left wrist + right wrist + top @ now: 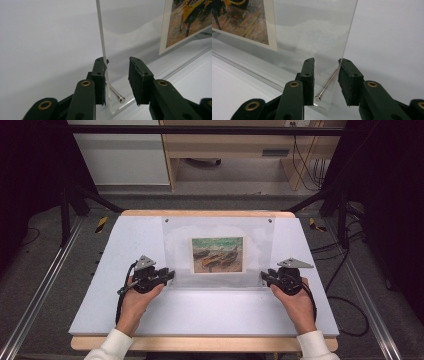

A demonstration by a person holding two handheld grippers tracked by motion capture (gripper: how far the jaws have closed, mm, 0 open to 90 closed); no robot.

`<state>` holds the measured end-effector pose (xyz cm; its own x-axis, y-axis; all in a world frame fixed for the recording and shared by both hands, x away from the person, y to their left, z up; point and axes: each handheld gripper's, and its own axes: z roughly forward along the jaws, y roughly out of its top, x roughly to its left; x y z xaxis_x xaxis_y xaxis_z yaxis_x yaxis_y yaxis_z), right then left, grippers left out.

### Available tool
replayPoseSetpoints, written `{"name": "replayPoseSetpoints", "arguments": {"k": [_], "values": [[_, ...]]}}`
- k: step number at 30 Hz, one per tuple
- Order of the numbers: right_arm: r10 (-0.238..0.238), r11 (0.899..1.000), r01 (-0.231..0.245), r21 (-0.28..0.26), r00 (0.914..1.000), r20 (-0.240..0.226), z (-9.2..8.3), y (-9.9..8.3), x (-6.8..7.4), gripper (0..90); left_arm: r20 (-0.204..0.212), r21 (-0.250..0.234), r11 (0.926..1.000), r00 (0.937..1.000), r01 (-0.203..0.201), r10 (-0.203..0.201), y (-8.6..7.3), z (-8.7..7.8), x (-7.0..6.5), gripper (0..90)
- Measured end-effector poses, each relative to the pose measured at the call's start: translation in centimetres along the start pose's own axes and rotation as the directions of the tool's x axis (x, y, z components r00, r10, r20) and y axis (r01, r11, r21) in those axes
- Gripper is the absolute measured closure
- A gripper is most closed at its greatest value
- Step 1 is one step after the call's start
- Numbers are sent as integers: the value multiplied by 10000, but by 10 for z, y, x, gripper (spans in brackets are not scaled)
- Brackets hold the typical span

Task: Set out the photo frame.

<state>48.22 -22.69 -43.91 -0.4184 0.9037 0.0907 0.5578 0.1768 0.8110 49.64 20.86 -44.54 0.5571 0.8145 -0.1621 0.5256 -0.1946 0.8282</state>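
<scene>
- One clear acrylic frame (218,251) stands upright on a white table (200,312), between two hand-held grippers, with one colourful print (218,254) of boats at its centre.
- Two hands come in from the near edge: the left hand (134,302) carries the left gripper (169,275) at the frame's lower left corner, the right hand (299,304) carries the right gripper (264,276) at its lower right corner.
- In the left gripper view, the two black jaws of the left gripper stand apart around the panel's edge (102,40). The left jaw lies against the acrylic; the right jaw is clear of it, with a gap between.
- One metal pin (115,93) with a flat head pokes through the panel at that corner, between the two jaws.
- In the right gripper view, the right gripper's two jaws straddle the opposite corner of the panel (322,45). The right jaw meets the panel's edge; the left jaw sits just beside the sheet, and whether it presses cannot be told.
- A second metal pin (327,84) runs slantwise between those jaws, its head towards the camera.
- Two more small fasteners (270,220) show as dark dots at the frame's upper corners in the high view, making four corner fixings counted in all.
- One grey three-cornered plate (295,263) tops each gripper, two in total, and a black cable (120,297) trails from each.
- The print shows at the side of both gripper views, inside the clear sheet.
</scene>
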Motion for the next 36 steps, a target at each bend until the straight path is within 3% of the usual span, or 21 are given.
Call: {"name": "replayPoseSetpoints", "arguments": {"k": [36], "values": [[-86,9998,86,167,10000,-2,-3,-6,4,666,121,113,9999,9999,19,-21,-6,-3,-2,668]]}}
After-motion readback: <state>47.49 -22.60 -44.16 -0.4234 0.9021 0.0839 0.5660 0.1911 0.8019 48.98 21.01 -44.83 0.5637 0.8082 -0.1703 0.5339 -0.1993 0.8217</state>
